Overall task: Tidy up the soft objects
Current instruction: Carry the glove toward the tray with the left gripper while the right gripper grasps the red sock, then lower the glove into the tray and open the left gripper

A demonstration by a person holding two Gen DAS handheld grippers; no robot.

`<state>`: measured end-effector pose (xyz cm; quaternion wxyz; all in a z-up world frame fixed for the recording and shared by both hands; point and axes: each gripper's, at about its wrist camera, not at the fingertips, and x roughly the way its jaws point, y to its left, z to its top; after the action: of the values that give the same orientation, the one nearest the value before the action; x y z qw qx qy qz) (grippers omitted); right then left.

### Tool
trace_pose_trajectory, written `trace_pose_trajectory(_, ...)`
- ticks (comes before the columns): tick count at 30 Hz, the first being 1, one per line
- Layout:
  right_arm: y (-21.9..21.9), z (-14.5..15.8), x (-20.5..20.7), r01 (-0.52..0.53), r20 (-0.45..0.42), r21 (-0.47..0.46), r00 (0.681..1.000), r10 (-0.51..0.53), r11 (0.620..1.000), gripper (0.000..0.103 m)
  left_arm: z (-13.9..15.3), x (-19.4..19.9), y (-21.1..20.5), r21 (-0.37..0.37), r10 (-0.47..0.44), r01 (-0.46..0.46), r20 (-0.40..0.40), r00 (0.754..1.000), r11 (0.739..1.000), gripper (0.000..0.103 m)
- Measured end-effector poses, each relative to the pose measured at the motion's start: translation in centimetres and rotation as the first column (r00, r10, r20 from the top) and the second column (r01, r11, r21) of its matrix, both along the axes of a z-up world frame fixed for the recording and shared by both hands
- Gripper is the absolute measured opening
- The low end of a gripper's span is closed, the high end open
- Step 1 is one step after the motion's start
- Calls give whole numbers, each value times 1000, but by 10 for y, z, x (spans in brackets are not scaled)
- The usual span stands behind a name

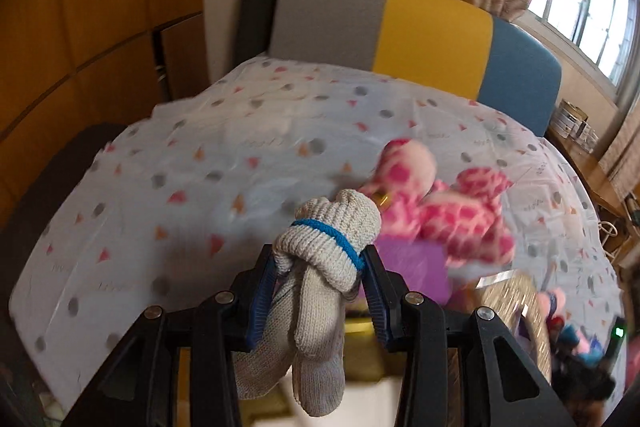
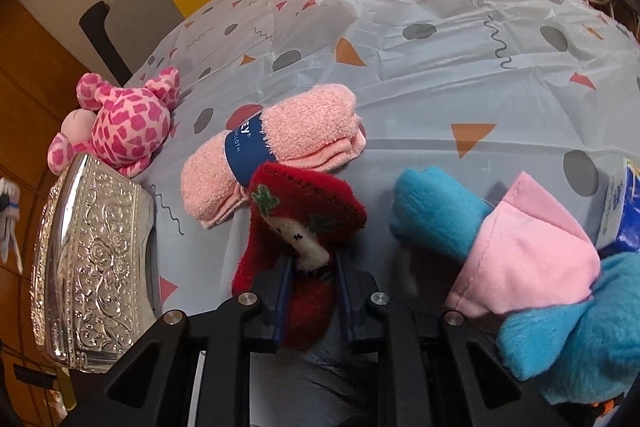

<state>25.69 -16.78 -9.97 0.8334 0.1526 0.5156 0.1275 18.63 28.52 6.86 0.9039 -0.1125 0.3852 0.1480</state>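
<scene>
My left gripper (image 1: pixel 320 259) is shut on a bundled grey knit glove (image 1: pixel 324 251) with a blue band, held above the bed. A pink spotted plush (image 1: pixel 436 211) lies just beyond it; it also shows in the right wrist view (image 2: pixel 124 123). My right gripper (image 2: pixel 310 263) is shut on a red Christmas sock (image 2: pixel 304 211) low over the sheet. A rolled pink cloth (image 2: pixel 272 151) with a blue label lies just ahead of it. A blue and pink plush (image 2: pixel 532 259) lies to its right.
A silver embossed box (image 2: pixel 96 267) stands at the left in the right wrist view, and shows at lower right in the left wrist view (image 1: pixel 516 303). A purple item (image 1: pixel 416 267) lies under the pink plush. The patterned sheet (image 1: pixel 224 163) covers the bed, with a grey, yellow and blue headboard (image 1: pixel 432 31) behind.
</scene>
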Motion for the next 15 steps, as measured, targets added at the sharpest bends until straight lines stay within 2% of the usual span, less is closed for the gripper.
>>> trace_pose_trajectory(6,10,2,-4,-42,37,-88,998,46,995,18,-24,-79,16,-62,14,-14,-3,1000,998,43)
trace_pose_trajectory(11,19,3,-8,-67,60,-158,995,77,985,18,-49,-136,23,-143,40,-41,-11,999,989,43)
trace_pose_trajectory(15,22,3,-10,-73,68,-180,994,86,981,18,-66,-153,34,-179,82,-88,-43,996,980,44)
